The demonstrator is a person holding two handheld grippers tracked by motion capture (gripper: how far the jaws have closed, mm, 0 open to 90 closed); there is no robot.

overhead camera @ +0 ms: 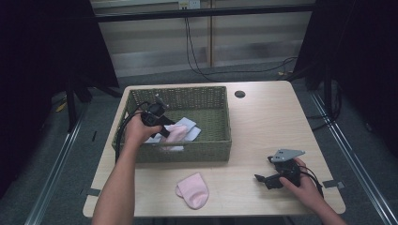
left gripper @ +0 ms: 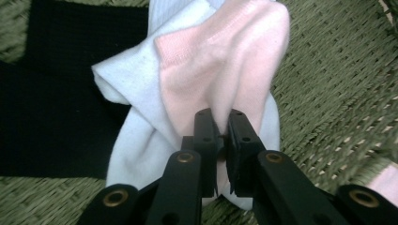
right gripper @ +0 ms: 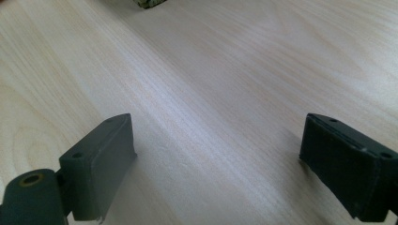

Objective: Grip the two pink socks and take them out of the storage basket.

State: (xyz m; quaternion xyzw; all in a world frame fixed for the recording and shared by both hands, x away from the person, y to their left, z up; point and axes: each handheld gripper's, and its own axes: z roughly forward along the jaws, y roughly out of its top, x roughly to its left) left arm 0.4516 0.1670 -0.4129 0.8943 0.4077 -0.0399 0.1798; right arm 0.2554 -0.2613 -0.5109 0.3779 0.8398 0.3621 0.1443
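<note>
At the bottom of the high view, two things lie nearest: a pink sock (overhead camera: 192, 190) flat on the table (overhead camera: 263, 122) just left of centre, and the right gripper (overhead camera: 261, 178) at the lower right, held low over the bare wood. In the right gripper view its jaws are seen standing wide apart with nothing between them.

Farther up, at centre left, the left gripper (overhead camera: 165, 131) is reached into the woven basket (overhead camera: 206, 151). In the left gripper view its jaws are pinched together on a fold of a second pink sock (left gripper: 220, 65), which is draped over a white sock (left gripper: 136, 117) lying on the basket floor beside a dark cloth (left gripper: 56, 93).

The grip is judged to be on a thin fold only, so the sock could slip out when lifted. The white sock is touching it from below and partly wrapped around it, so it may be dragged along, or its edge may already be caught between the pads; this cannot be told for certain. The basket's near wall stands between the held sock and the sock on the table, and could be snagged if the lift is kept too low.

At the far edge of the table a small dark round hole (overhead camera: 240, 94) is seen, well clear of the work.
</note>
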